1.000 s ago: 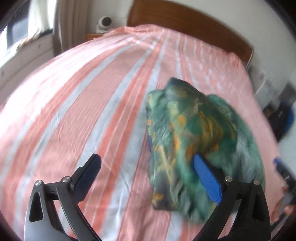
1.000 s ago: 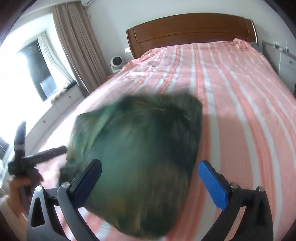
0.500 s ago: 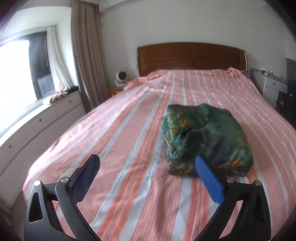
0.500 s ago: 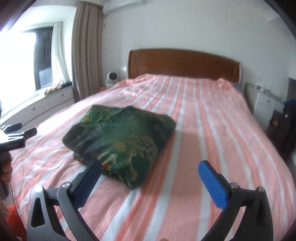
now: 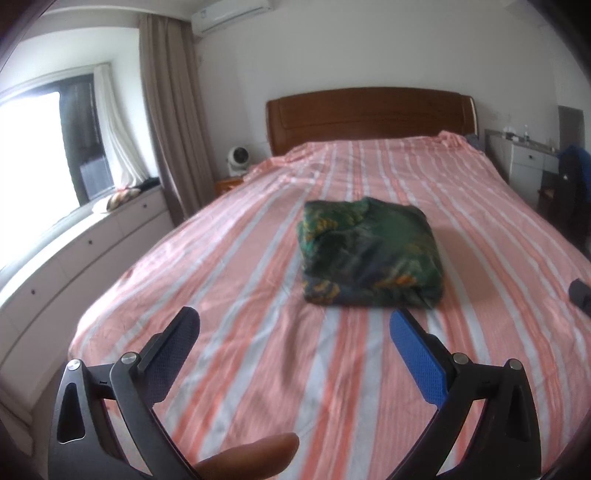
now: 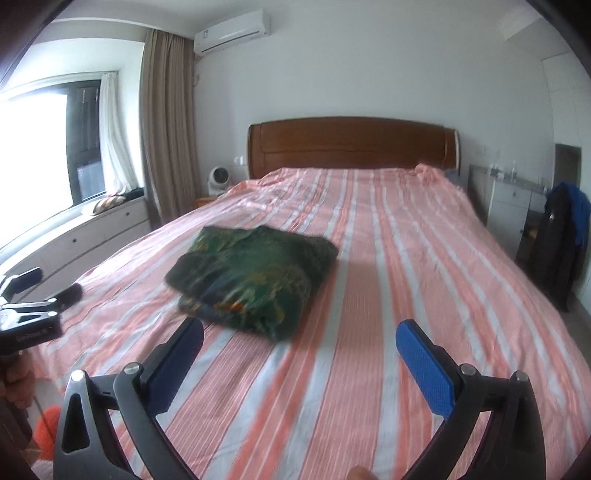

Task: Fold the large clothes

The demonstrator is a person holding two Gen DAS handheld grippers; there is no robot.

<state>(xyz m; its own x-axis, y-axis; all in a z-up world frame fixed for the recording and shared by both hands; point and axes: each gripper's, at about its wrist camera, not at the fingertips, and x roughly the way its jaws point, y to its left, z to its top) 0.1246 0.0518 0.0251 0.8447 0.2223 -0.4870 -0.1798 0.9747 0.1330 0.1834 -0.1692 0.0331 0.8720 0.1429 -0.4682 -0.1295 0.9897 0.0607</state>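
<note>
Left claw point(image 5: 293, 334) spread wide, blue pads far apart, nothing between them, touching nothing. It hangs over the near end of the bed point(image 5: 258, 332). A fingertip point(image 5: 255, 459) of the holding hand pokes in at the bottom edge of the left wrist view.

Right claw point(image 6: 299, 343) same state: spread wide, empty, no contact with cloth or sheet.

Folded garment point(image 5: 369, 254): dark green with yellow-orange print, folded into a thick, roughly square bundle, edges a bit uneven, layers showing at the near edge. It lies flat on the pink-and-white striped sheet. From the left claw it sits ahead and slightly right, well apart from the pads. From the right claw the folded garment point(image 6: 255, 278) sits ahead and to the left, near the left pad's tip in the frame but apart from it.

Left wrist view only: a dark tip of the other tool at the right edge point(image 5: 580, 291), just over the sheet.

Right wrist view only: the left claw's body point(image 6: 27, 317) seen from the side at the left edge, with the holding hand below it; something orange point(image 6: 46, 430) low by the bed edge; a dark jacket with blue fabric point(image 6: 565, 236) hanging far right.

Both views: wooden headboard point(image 6: 351, 146) far ahead, small white fan point(image 6: 218, 179) to its left, curtain point(image 6: 166, 125), wall air conditioner point(image 6: 231, 26).
</note>
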